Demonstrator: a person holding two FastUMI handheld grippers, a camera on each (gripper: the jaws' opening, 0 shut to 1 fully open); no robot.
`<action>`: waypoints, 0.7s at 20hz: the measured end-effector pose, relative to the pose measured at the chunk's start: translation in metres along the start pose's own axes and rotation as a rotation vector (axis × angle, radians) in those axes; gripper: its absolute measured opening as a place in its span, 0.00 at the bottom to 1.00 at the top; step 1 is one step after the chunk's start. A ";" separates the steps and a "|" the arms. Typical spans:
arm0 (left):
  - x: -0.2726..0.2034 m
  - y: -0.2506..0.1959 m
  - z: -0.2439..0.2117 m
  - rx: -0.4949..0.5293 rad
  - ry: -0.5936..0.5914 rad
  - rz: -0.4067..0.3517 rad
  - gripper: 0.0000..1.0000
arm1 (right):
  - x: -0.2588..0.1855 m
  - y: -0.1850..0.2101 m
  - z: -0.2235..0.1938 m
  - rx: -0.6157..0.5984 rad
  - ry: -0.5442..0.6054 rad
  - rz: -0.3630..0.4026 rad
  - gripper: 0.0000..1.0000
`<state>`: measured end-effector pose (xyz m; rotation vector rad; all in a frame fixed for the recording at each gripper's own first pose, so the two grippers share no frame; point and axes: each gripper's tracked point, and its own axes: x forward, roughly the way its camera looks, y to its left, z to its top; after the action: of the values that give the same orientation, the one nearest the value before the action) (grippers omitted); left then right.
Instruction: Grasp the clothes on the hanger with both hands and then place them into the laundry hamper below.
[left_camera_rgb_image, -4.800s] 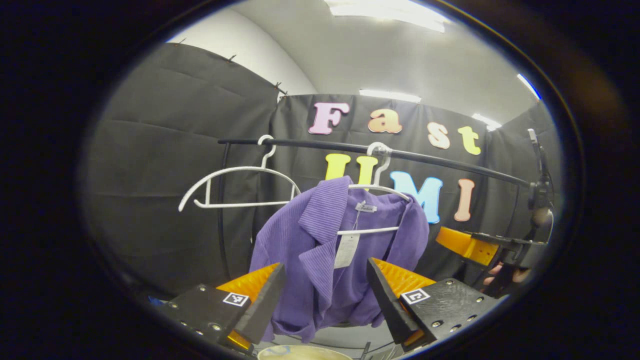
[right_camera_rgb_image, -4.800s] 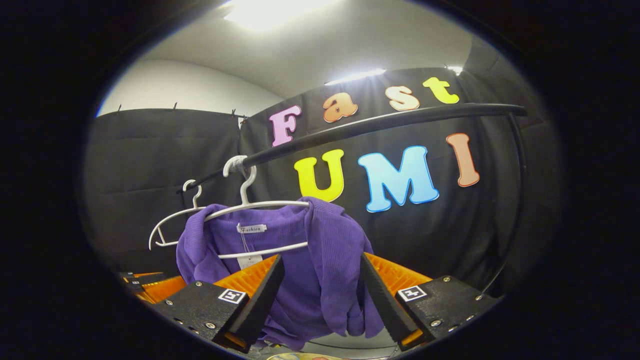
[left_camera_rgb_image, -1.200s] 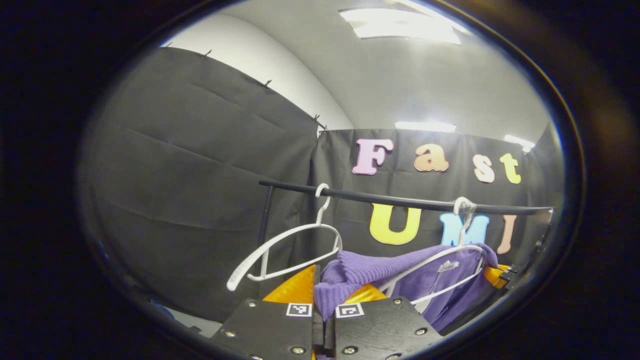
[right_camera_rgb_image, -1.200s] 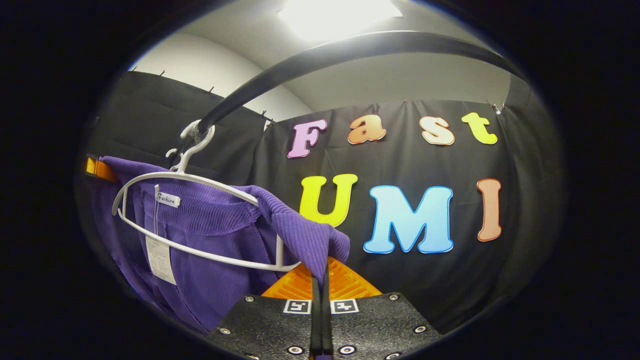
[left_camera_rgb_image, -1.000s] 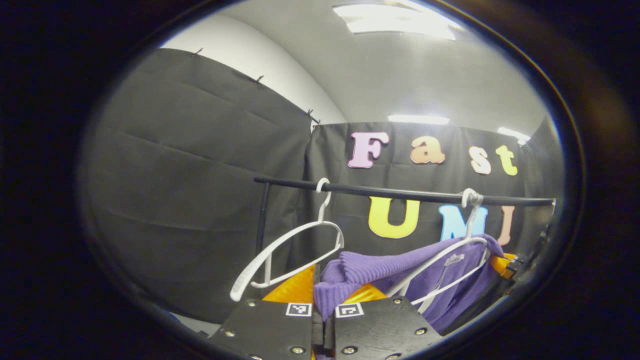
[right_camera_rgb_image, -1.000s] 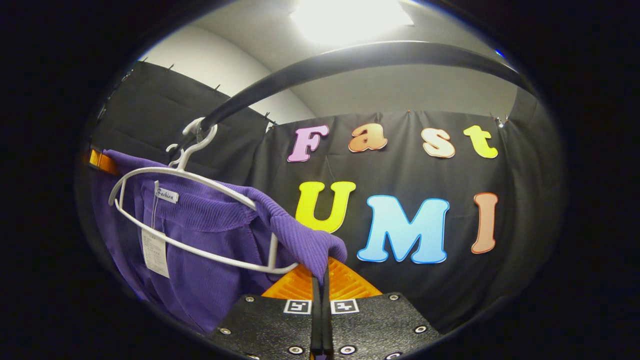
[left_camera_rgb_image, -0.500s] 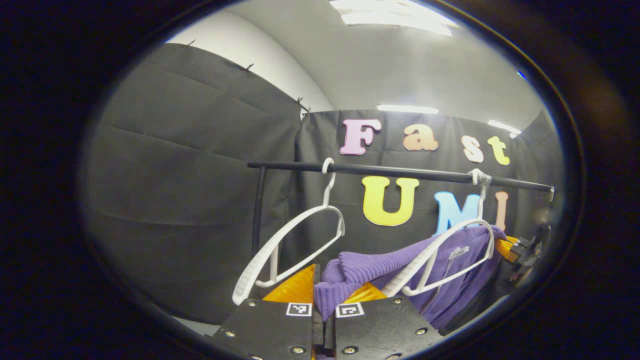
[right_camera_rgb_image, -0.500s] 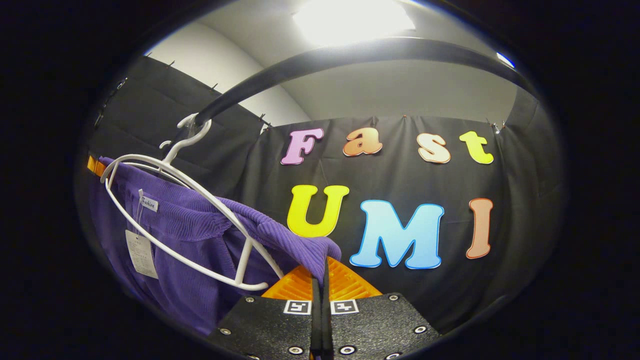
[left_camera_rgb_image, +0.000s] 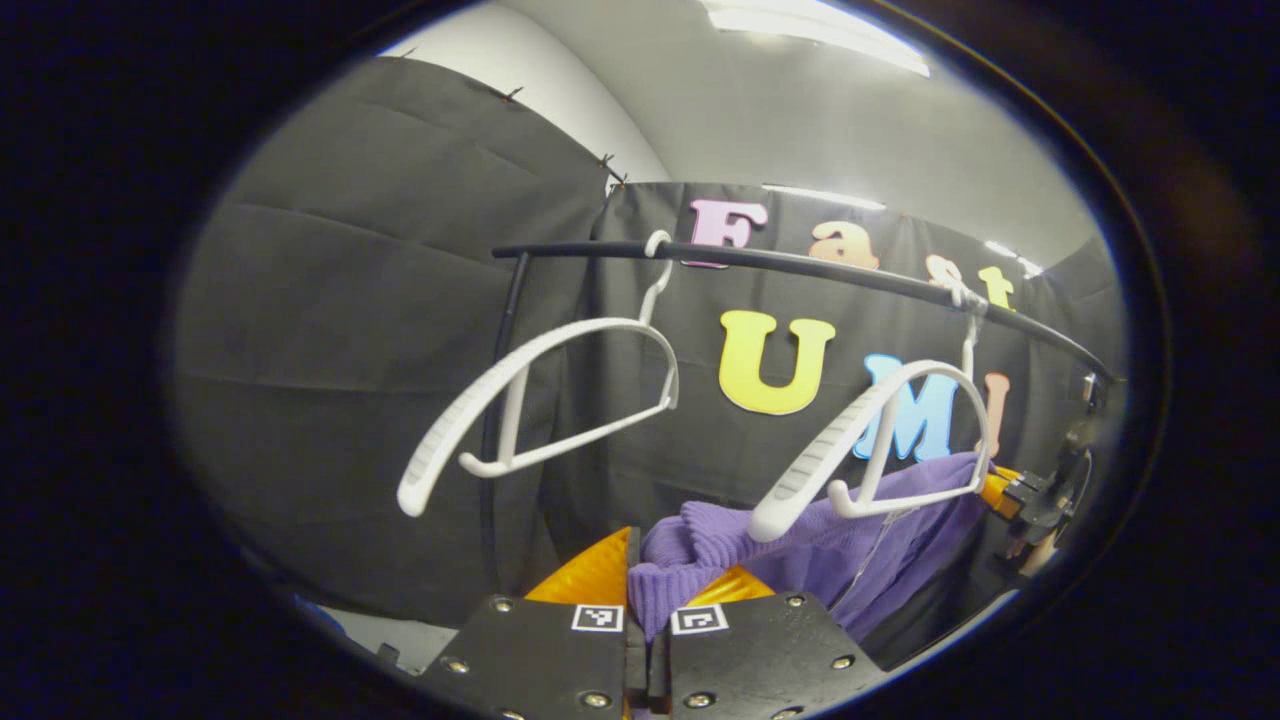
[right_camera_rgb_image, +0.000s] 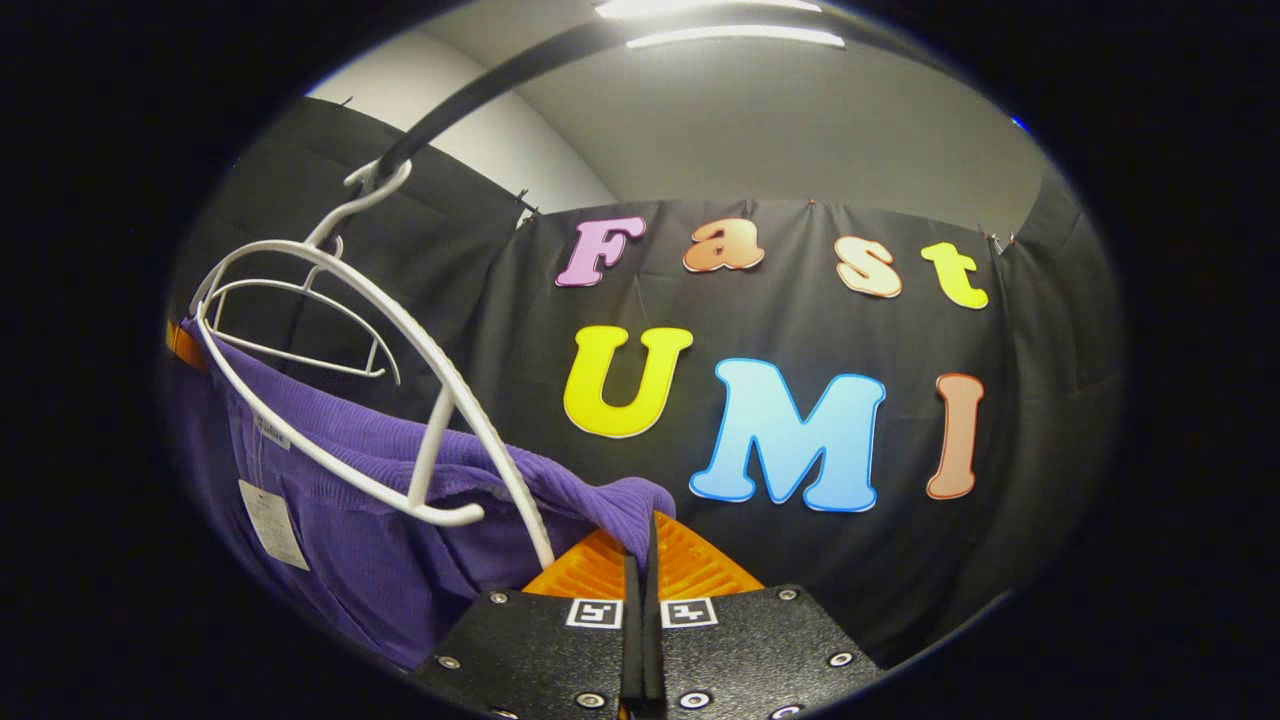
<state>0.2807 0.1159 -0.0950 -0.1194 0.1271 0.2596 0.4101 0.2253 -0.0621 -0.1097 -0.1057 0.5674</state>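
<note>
Both tongs, left (left_camera_rgb_image: 648, 610) and right (right_camera_rgb_image: 640, 560), are clamped on the purple garment (left_camera_rgb_image: 800, 530), which hangs just below the white hanger (left_camera_rgb_image: 880, 440), apparently free of it. Lowering into the hamper remains.

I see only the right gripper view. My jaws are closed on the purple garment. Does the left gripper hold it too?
Observer: Yes. In the left gripper view, the left gripper has its jaws shut on a bunched fold of the purple garment.
Operator: Is the hanger's end on that side out of the cloth?
Observer: Yes. That end of the white hanger is bare and sits above the fold.
</note>
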 end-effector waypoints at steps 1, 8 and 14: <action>0.002 -0.005 -0.005 -0.002 0.009 0.001 0.02 | -0.001 -0.003 -0.005 -0.001 0.010 -0.005 0.00; -0.021 -0.011 -0.045 -0.013 0.066 0.009 0.02 | -0.027 -0.014 -0.028 0.008 0.079 -0.025 0.00; -0.059 -0.020 -0.069 0.017 0.110 -0.054 0.02 | -0.089 -0.013 -0.049 -0.010 0.187 -0.082 0.00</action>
<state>0.2214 0.0727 -0.1531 -0.1201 0.2351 0.1976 0.3487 0.1629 -0.1145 -0.1674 0.0687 0.4720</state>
